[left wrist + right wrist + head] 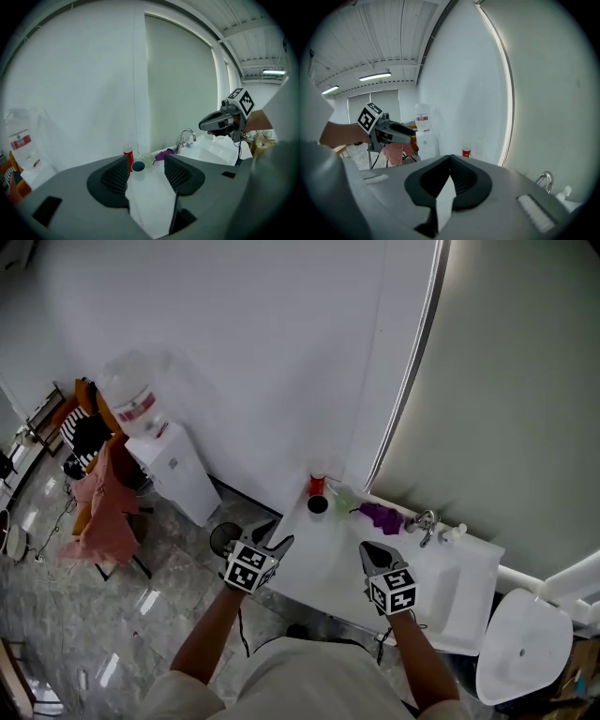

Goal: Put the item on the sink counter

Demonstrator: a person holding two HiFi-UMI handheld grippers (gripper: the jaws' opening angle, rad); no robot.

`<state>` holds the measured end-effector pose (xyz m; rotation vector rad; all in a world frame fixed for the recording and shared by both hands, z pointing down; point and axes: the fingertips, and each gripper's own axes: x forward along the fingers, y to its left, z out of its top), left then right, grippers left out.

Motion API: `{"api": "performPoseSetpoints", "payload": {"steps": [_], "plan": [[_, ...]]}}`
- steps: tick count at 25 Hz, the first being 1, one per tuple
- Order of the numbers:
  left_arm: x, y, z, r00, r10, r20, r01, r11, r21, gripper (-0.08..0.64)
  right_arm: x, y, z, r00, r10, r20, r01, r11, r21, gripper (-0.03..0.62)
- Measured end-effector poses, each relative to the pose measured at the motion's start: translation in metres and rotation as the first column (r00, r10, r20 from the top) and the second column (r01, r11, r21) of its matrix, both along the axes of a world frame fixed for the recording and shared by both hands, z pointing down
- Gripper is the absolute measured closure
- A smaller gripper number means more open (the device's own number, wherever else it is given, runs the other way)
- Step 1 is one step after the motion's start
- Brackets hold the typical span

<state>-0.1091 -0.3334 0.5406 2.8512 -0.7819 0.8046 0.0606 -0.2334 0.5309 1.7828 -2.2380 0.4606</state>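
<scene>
The white sink counter carries a red can, a dark cup, a pale green cup and a purple item near the faucet. My left gripper hovers at the counter's left edge, its jaws apart with nothing between them. In the left gripper view the cup, red can and purple item lie beyond the left gripper. My right gripper hangs over the counter's middle. Its jaw tips meet in the right gripper view, holding nothing.
The basin lies right of the faucet, and a toilet stands further right. On the floor at the left are a water dispenser, a chair draped with pink cloth and a round dark object.
</scene>
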Motion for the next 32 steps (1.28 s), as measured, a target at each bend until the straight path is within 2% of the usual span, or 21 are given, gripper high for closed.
{"api": "performPoseSetpoints", "payload": {"steps": [5, 18, 21, 32], "plan": [[-0.005, 0.018, -0.028, 0.99, -0.12, -0.068, 0.123, 0.992, 0.031, 0.426, 0.006, 0.011, -0.019, 0.999, -0.044, 0.009, 0.044, 0.999, 0.018, 0.581], [-0.014, 0.07, -0.071, 0.953, -0.252, -0.169, 0.264, 0.963, 0.05, 0.525, 0.021, 0.041, -0.061, 0.994, -0.1, 0.046, 0.095, 0.99, 0.104, 0.581], [-0.015, 0.077, -0.071, 0.95, -0.253, -0.182, 0.263, 0.964, 0.032, 0.552, 0.023, 0.045, -0.067, 0.992, -0.117, 0.044, 0.11, 0.986, 0.125, 0.581], [-0.005, 0.089, -0.067, 0.96, -0.219, -0.173, 0.226, 0.974, 0.021, 0.552, 0.027, 0.048, -0.069, 0.99, -0.127, 0.057, 0.117, 0.981, 0.151, 0.581]]}}
